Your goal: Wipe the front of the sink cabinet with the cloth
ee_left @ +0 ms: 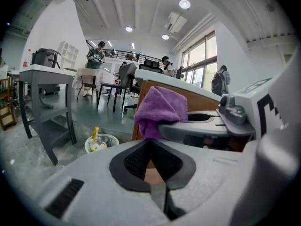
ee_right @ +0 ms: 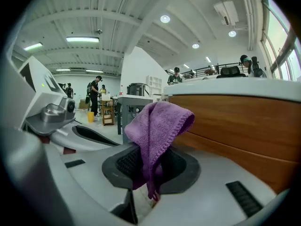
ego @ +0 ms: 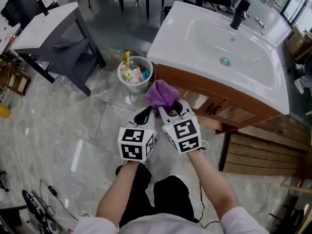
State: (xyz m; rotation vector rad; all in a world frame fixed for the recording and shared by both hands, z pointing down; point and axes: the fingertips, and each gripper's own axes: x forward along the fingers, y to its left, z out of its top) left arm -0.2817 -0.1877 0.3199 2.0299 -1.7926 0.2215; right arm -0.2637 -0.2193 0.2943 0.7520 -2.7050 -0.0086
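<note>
A purple cloth (ego: 162, 94) bunches up from my right gripper (ego: 169, 109), which is shut on it; its folds hang over the pads (ee_right: 123, 163) in the right gripper view. The cloth (ee_right: 157, 125) is close to the left end of the wooden cabinet front (ego: 220, 106), under the white sink top (ego: 214, 48); whether it touches the wood I cannot tell. The cabinet front (ee_right: 235, 121) runs along the right of that view. My left gripper (ego: 144, 114) sits just left of the right one, shut and empty. From the left gripper view the cloth (ee_left: 160, 109) shows above the right gripper's body (ee_left: 197, 128).
A white mesh waste basket (ego: 135, 75) with bottles stands left of the cabinet. A grey table (ego: 53, 30) is at the far left. Wooden slats (ego: 263, 152) lie on the floor to the right. A black tap (ego: 239, 13) rises behind the basin. Cables lie at the lower left.
</note>
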